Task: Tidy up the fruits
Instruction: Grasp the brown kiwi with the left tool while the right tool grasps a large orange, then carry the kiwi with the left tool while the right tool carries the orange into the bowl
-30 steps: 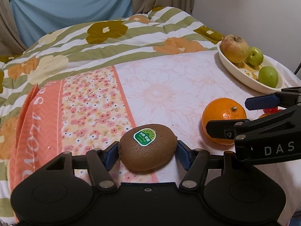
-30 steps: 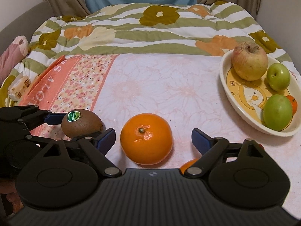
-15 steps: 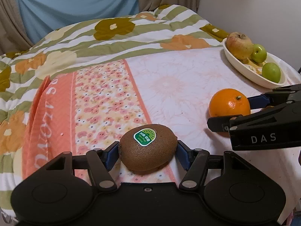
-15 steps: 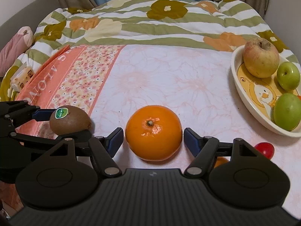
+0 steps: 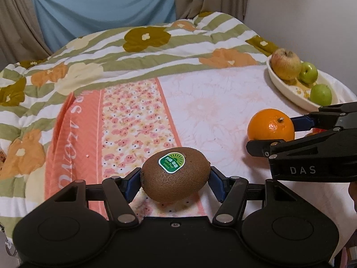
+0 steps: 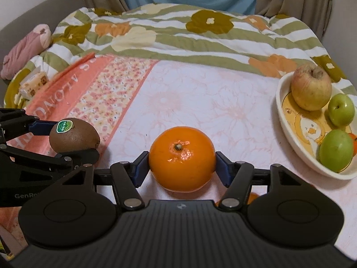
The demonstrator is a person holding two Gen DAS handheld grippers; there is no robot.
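Nearest in the left wrist view, the left gripper [image 5: 175, 184] has its blue fingers [image 5: 133, 184] pinching the kiwi [image 5: 175, 176] by its two ends, the green sticker facing up; a shadow on the sheet under the fruit suggests it is lifted off the bed [image 5: 223, 102]. To the right of the kiwi, the right gripper [image 6: 181, 163] is closing on the orange [image 6: 181, 158], its fingers [image 6: 141, 166] against the fruit's two sides, stem upward, while the orange sits on the pale pink floral sheet. A small orange fruit [image 6: 252, 198] peeks out just below the right gripper's finger. Beyond the orange and to its right lies the white oval dish [image 6: 287, 134], holding a yellowish apple [image 6: 311, 87] at its far end, a small green apple [image 6: 341, 109] beside it, and a larger green one [image 6: 335, 150] at the near end. Farther back from the kiwi, a striped flowered quilt [image 5: 138, 44] covers the bed, with a blue cloth [image 5: 104, 6] behind it.
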